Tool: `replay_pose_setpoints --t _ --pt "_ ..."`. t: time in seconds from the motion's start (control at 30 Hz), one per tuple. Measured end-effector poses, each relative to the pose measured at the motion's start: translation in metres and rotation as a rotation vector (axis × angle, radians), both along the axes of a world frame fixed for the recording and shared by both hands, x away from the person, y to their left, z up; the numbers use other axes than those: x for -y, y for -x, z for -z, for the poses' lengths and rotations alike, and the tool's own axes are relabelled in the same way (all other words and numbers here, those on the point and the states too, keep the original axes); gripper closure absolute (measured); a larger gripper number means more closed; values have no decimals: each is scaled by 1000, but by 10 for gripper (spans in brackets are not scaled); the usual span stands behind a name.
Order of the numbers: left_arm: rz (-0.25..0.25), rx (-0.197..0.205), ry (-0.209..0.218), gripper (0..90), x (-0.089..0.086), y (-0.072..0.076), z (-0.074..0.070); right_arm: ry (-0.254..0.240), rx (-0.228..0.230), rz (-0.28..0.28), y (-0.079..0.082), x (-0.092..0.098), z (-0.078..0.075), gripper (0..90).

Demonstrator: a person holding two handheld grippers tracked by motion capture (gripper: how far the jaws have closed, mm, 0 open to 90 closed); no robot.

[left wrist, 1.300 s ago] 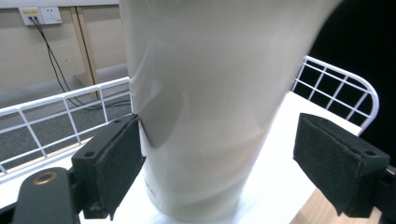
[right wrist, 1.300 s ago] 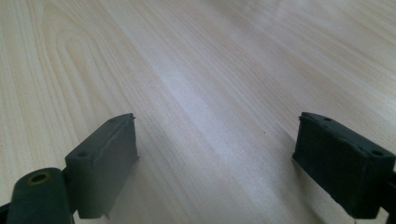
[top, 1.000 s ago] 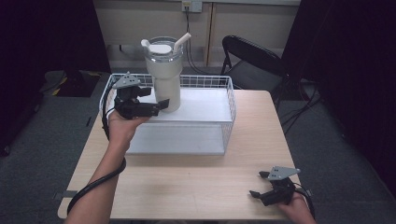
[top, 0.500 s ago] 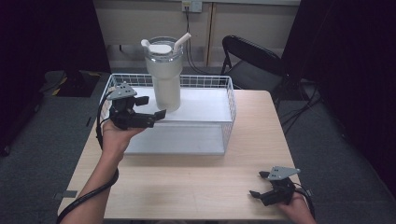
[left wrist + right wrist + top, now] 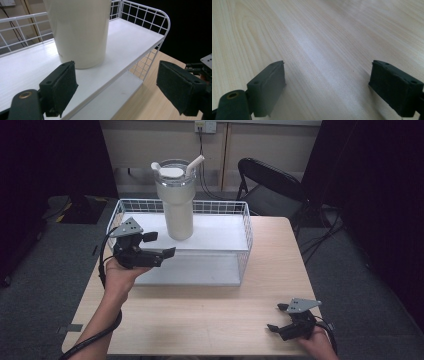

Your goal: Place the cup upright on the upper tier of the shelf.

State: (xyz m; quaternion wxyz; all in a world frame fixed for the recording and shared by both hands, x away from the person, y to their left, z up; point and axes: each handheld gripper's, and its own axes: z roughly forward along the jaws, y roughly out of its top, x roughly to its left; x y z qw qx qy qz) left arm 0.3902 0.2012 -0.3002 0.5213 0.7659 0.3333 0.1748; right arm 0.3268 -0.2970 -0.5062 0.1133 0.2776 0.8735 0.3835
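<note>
The cream tumbler point(image 5: 174, 200) stands upright on the top shelf of the white wire rack point(image 5: 235, 245), which sits at the far side of the worktop point(image 5: 210, 315); its clear lid carries a straw point(image 5: 195, 164). The tumbler looks like a tall insulated cup with a smooth, hard wall, so I judge it stiff, a little slippery, and rather heavy if it is filled. Because it is tall and its base is narrower than the top, it could tip when pushed high up. The best place to take hold seems to be the lower straight part of the body, with the pads on two opposite sides, not the lid or the straw. The left tool point(image 5: 162, 246) is held in the air just in front of the shelf edge, pointing toward the tumbler, with its jaws wide apart and nothing between them; in the left gripper view the base of the tumbler point(image 5: 80, 32) is near the left pad but apart from it. The right tool point(image 5: 274, 319) rests low at the near right corner of the worktop, well apart from the rack, jaws also spread and empty.
</note>
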Motion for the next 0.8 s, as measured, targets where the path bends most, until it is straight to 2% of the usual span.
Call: replay_pose_setpoints --t 0.5,0.8 --pt "24 -12 6 159 0 9 15 0 0 0 0 0 0 124" --pt "53 -17 -15 161 4 16 28 0 0 0 0 0 0 124"
